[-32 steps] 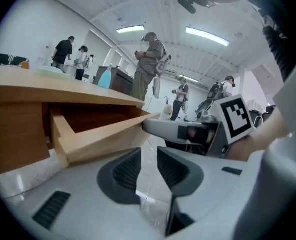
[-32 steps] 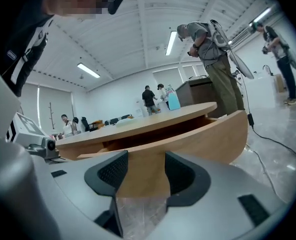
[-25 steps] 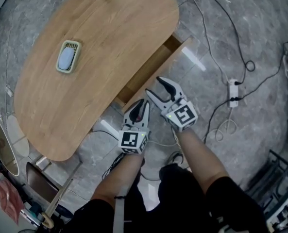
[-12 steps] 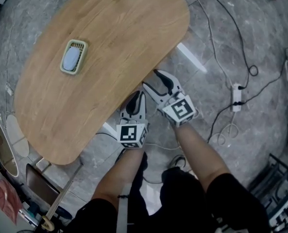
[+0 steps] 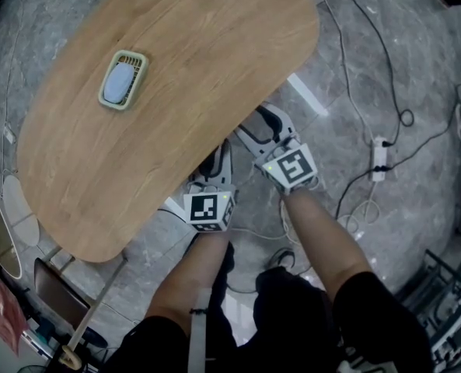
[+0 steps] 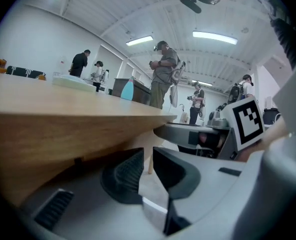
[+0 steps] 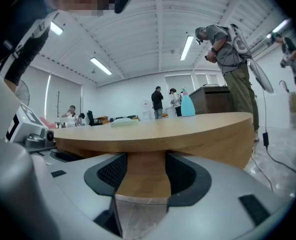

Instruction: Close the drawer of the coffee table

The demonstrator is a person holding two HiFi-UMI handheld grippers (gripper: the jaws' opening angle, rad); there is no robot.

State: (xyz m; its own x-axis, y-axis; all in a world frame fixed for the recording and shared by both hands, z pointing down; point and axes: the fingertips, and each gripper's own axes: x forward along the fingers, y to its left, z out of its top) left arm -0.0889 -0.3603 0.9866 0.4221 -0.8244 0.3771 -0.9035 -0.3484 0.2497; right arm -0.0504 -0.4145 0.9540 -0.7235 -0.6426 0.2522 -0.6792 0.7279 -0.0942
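Observation:
The oval wooden coffee table (image 5: 176, 76) fills the upper left of the head view, and no drawer shows past its edge. My right gripper (image 5: 255, 129) is at that edge, open. In the right gripper view a wooden panel (image 7: 140, 179) under the table top (image 7: 187, 129) sits in the gap of the right gripper (image 7: 142, 171); I cannot tell if the pads touch it. My left gripper (image 5: 217, 158) is beside it, tips under the rim. The left gripper (image 6: 147, 166) has just been closing, with a narrow empty gap left between its jaws.
A green dish with a pale blue object (image 5: 123, 79) lies on the table top. A white power strip (image 5: 380, 159) and cables (image 5: 370, 61) lie on the grey stone floor to the right. Several people (image 6: 163, 74) stand in the room beyond the table.
The drawer stuck out from under the table a second ago and is now out of sight beneath the top. Both grippers moved with it up to the table's edge.

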